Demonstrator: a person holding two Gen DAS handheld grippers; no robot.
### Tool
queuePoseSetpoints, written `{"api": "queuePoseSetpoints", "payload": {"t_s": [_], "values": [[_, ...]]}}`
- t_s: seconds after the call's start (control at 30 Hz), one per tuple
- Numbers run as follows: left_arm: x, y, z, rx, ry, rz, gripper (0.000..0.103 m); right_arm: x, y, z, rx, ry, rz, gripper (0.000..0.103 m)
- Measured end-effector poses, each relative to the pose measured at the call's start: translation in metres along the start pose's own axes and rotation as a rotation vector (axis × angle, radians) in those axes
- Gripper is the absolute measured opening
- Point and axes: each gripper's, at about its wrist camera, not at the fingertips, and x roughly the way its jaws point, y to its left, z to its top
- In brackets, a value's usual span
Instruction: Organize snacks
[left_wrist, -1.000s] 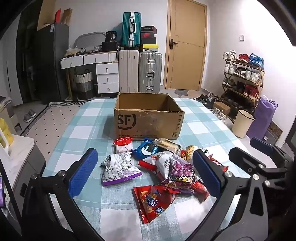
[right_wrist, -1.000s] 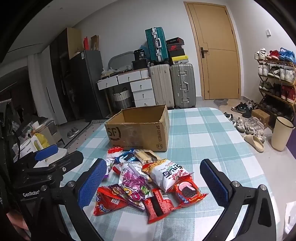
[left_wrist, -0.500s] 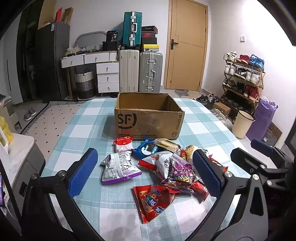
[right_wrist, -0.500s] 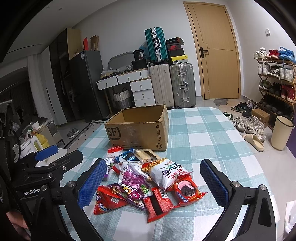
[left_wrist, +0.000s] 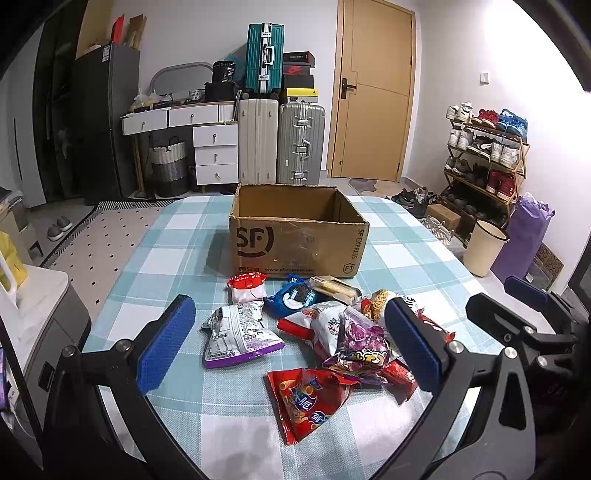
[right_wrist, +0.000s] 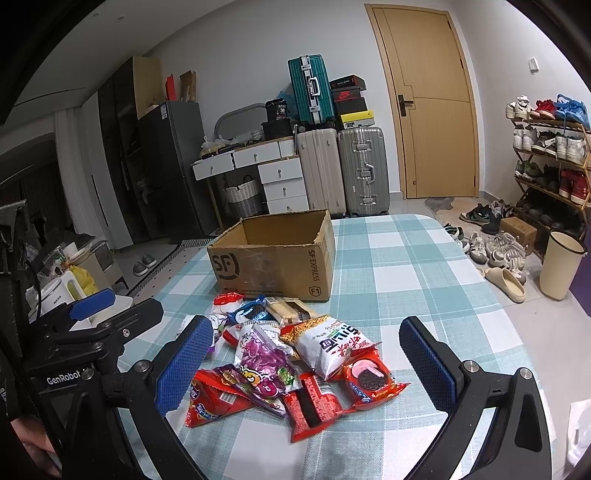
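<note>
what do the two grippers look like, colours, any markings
Both match: black, angular frames with silver bolt heads, each ending in two fingers faced with blue, finely textured pads. The left gripper has one such pad at each side of its own view. The right gripper looks the same. In the right wrist view, the left gripper's body carries white "GenRobot" lettering.

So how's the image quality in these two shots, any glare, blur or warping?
Left wrist view: sharp, evenly lit, soft shadow left of the cardboard box; heavy fisheye bending of the door and black corners. Right wrist view: same warping, snack bags crisp with slight sheen, no blown-out glare.
</note>
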Motion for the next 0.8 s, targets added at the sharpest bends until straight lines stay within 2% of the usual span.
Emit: {"api": "queuePoseSetpoints", "payload": {"t_s": [0.8], "values": [[0.0055, 0.0041, -0.0011, -0.015, 0.027, -0.008, 0.102, -0.0022, 0.0007, -0.0009, 0.005, 0.005, 0.009, 0.103]]}}
